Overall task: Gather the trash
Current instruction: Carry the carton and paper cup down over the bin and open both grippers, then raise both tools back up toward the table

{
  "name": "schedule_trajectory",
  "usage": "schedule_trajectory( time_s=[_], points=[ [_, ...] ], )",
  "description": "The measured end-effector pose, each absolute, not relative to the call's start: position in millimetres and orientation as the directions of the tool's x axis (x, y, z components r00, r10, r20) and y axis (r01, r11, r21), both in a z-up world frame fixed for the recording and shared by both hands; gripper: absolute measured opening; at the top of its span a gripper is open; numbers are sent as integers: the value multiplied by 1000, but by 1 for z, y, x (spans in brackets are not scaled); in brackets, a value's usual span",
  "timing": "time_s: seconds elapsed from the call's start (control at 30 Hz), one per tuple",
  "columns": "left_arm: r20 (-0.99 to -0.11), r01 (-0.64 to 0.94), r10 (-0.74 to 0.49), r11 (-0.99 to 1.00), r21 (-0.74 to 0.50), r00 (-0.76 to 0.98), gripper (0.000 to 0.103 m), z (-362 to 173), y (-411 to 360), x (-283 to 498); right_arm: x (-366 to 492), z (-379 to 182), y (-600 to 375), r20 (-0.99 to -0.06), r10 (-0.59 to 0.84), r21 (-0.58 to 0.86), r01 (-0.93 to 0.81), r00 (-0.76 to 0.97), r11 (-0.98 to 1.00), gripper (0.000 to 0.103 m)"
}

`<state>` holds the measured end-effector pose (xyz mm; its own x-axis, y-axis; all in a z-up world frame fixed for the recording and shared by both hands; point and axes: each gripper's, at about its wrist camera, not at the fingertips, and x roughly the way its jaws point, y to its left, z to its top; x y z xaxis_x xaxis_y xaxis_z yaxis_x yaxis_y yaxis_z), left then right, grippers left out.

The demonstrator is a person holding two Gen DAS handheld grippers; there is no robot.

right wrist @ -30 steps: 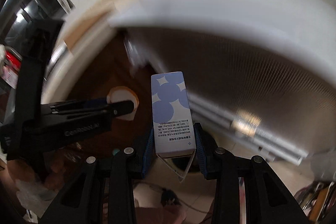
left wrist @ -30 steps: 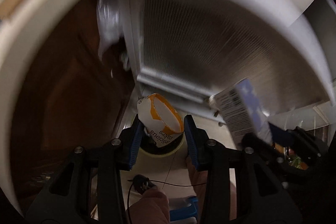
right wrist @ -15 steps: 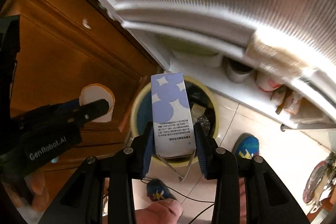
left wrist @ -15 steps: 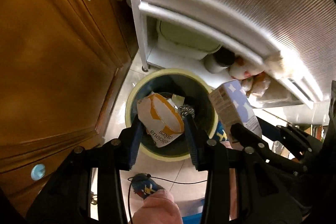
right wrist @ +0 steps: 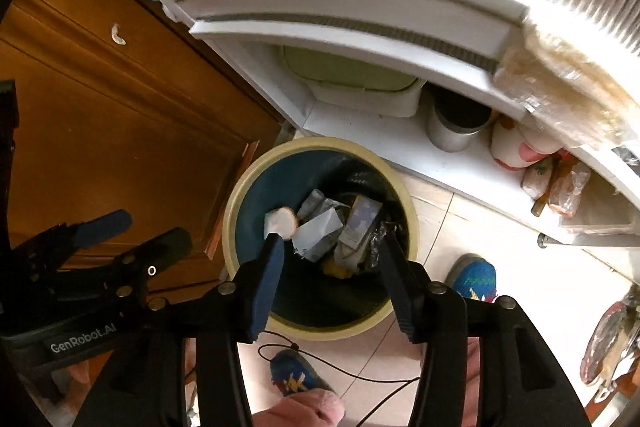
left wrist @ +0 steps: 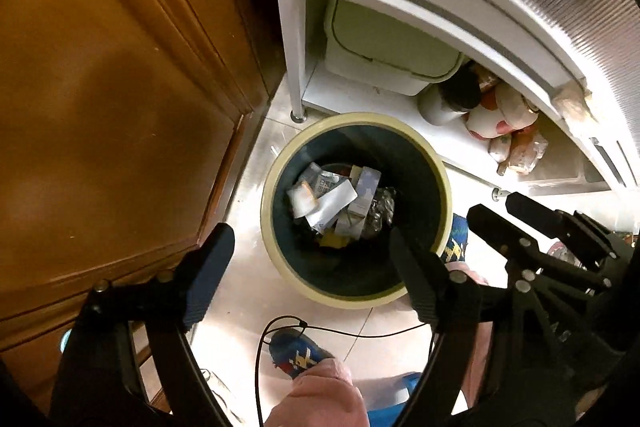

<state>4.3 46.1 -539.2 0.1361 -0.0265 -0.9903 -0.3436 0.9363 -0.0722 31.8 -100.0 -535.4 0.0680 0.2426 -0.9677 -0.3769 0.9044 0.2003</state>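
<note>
Left wrist view: the left hand-held gripper [left wrist: 308, 255] hangs above the trash bin [left wrist: 434, 163], its jaws just opened wide with nothing between them; the orange-and-white wrapper [left wrist: 303, 195] lies inside on the left of the heap, the purple-dotted box [left wrist: 367, 187] to its right. The bin stands on the tiled floor [left wrist: 256, 163], the wooden cabinet [left wrist: 100, 87] to its left and the white shelf unit [left wrist: 400, 7] on its far side. Right wrist view: the right hand-held gripper [right wrist: 330, 261] is likewise released and empty, its jaws having just parted, with the box [right wrist: 362, 217] resting among the trash below. Judged step: the drop is done; the next move calls for lifting both grippers clear to fetch more trash. Open room lies upward and toward the near floor, where a blue shoe [right wrist: 298, 375] and a thin cable [right wrist: 360, 375] lie.
</note>
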Motion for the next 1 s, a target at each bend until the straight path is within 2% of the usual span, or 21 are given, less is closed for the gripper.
schedule_trajectory(
  time_s=[0.43, 1.0],
  points=[
    [-979, -313, -6, 947, -71, 204, 78, -428, 28, -4, 45, -442, -117, -959, 269, 215, -387, 90, 897, 51],
    [-959, -290, -12, 952, -98, 284, 78, -251, 23, -36, 16, -271, -126, -936, 319, 227, -437, 149, 870, 51]
  ],
)
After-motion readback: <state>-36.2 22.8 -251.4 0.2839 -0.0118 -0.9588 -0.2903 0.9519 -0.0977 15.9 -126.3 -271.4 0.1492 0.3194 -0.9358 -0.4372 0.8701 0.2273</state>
